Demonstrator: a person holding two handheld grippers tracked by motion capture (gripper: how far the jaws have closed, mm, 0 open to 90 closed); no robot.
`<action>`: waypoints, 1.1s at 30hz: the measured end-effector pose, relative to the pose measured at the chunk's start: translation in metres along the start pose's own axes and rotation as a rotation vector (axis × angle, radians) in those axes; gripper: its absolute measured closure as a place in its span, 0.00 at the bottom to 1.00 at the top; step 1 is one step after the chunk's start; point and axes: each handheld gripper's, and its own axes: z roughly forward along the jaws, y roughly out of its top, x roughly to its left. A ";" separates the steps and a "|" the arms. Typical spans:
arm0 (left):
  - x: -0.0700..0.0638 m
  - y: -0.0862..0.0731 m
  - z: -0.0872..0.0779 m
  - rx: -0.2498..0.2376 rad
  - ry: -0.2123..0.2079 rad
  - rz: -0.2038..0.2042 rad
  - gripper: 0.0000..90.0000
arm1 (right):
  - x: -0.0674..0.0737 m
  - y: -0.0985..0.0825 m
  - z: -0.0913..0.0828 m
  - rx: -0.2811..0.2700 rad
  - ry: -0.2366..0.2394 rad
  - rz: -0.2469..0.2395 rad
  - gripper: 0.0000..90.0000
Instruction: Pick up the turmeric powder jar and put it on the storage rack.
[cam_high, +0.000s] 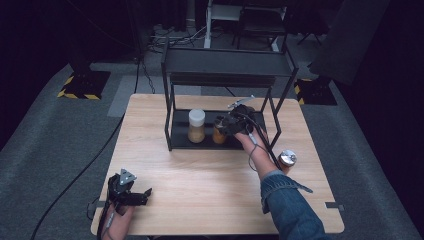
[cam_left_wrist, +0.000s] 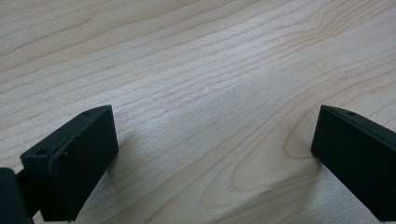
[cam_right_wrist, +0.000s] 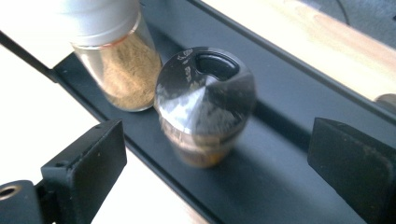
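A black two-level rack stands at the back of the wooden table. On its lower shelf stand a white-capped spice jar and, to its right, a metal-capped jar with orange contents. My right gripper hovers open around the metal-capped jar, jaws well apart and not touching it. My left gripper rests open at the table's front left corner, nothing between its jaws.
A third jar with a metal cap stands on the table right of the rack, beside the person's right forearm. The rack's upright posts frame the shelf. Cables trail off the table's left side.
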 end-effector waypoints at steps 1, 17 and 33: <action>0.000 0.000 0.000 0.001 0.000 0.001 0.00 | 0.000 -0.002 -0.006 -0.008 -0.001 -0.006 0.05; 0.000 0.000 0.000 0.003 -0.003 0.006 0.00 | -0.004 -0.052 -0.099 -0.073 -0.027 -0.011 0.04; 0.000 0.000 0.000 0.002 -0.003 0.007 0.00 | -0.020 -0.110 -0.153 -0.105 -0.065 0.027 0.04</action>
